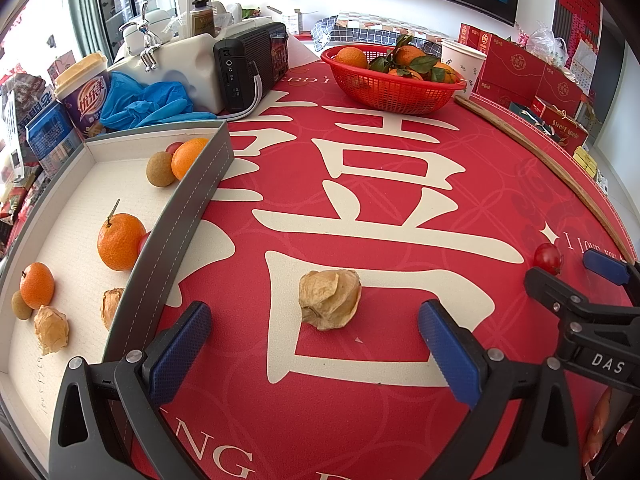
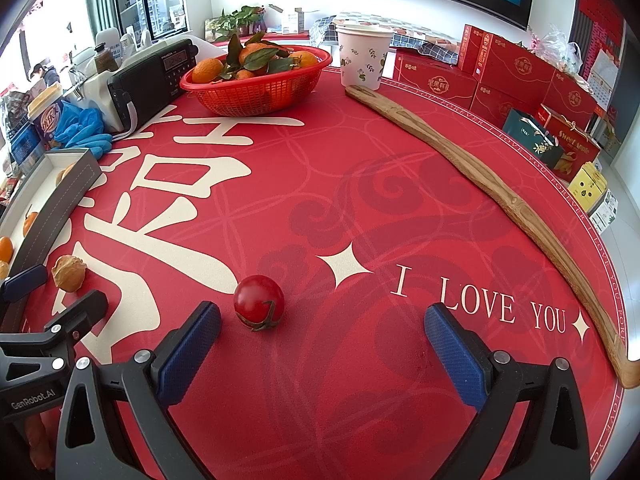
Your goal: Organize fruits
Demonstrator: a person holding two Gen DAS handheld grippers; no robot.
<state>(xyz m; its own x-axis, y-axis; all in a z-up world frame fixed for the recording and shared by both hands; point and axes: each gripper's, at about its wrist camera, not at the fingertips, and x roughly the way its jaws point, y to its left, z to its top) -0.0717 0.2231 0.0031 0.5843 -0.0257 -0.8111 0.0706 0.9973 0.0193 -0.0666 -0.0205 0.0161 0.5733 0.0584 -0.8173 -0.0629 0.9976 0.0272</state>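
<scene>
While the grey tray (image 1: 188,184) at the left already collects oranges and husked fruit, two pieces wait on the red counter (image 1: 400,208). Your left hand-held gripper (image 1: 316,344) is spread wide and empty, with the husked physalis (image 1: 329,300) just beyond its pads. To the right, your right hand-held gripper (image 2: 322,340) gapes equally, the cherry tomato (image 2: 259,301) near its left pad, untouched.

the tray (image 1: 188,196) held three oranges (image 1: 120,242), two brown longans (image 1: 160,169), two husked physalis (image 1: 50,330) and two partly hidden red fruits. one physalis (image 1: 330,300) and one cherry tomato (image 2: 259,302) lay on the mat.
</scene>
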